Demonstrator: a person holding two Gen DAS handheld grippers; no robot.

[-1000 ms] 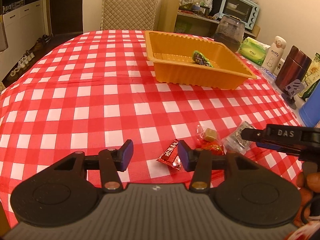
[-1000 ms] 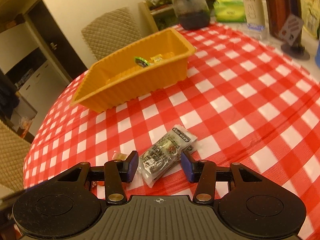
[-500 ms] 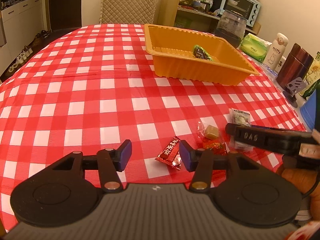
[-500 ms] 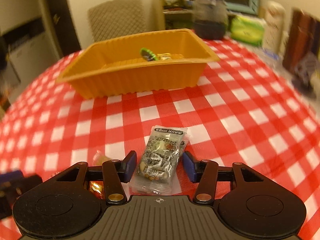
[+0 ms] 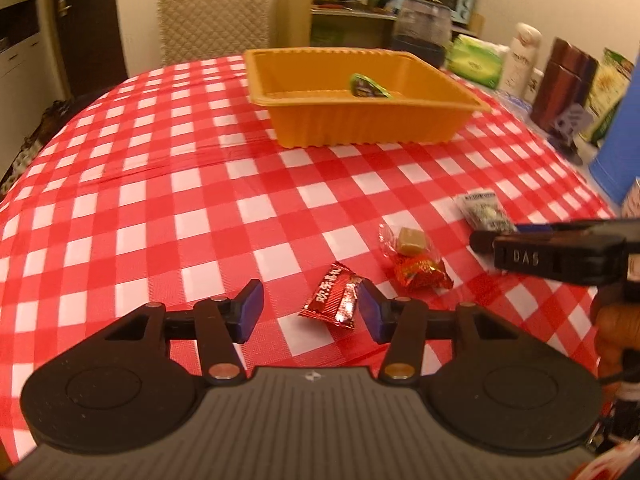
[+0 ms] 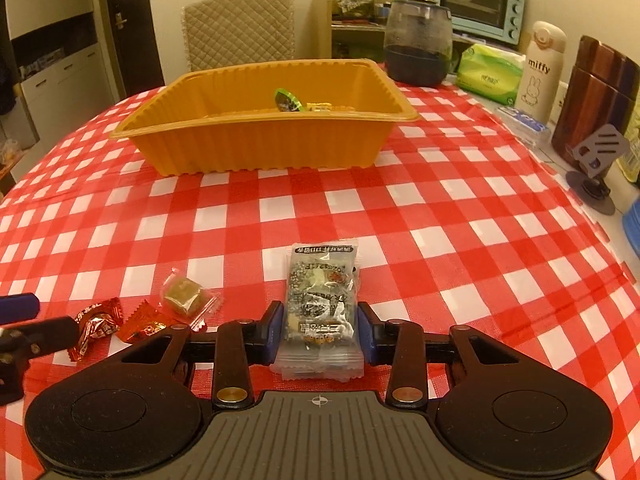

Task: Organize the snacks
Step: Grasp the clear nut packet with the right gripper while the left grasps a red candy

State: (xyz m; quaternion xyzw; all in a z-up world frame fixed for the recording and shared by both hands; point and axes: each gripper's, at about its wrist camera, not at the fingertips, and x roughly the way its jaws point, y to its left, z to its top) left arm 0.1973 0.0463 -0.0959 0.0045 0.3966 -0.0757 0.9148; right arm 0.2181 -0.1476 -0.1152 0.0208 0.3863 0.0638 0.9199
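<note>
A greyish snack packet (image 6: 322, 292) lies flat on the checked cloth between my right gripper's (image 6: 320, 328) pads, which are closing and touch its two long edges. Open over the cloth, my left gripper (image 5: 310, 312) has a red wrapped candy (image 5: 334, 300) lying just inside its right pad, not pinched. To that candy's right lie a toffee in clear wrap (image 5: 410, 240) and a red-gold candy (image 5: 420, 272). The orange tray (image 5: 360, 120) stands farther back and holds a green snack (image 5: 366, 86). In the left wrist view the right gripper's finger (image 5: 520, 256) reaches in beside the packet (image 5: 484, 212).
Along the table's right edge stand a dark glass jar (image 6: 418, 40), a green tissue pack (image 6: 490, 74), a white bottle (image 6: 540, 68), a brown canister (image 6: 596, 96) and a phone stand (image 6: 592, 168). A padded chair (image 6: 240, 28) is behind the tray (image 6: 260, 148).
My right gripper rolled level, moved squarely over the packet and narrowed its jaws onto its sides. The left gripper stayed by the red candy, only rolling a little.
</note>
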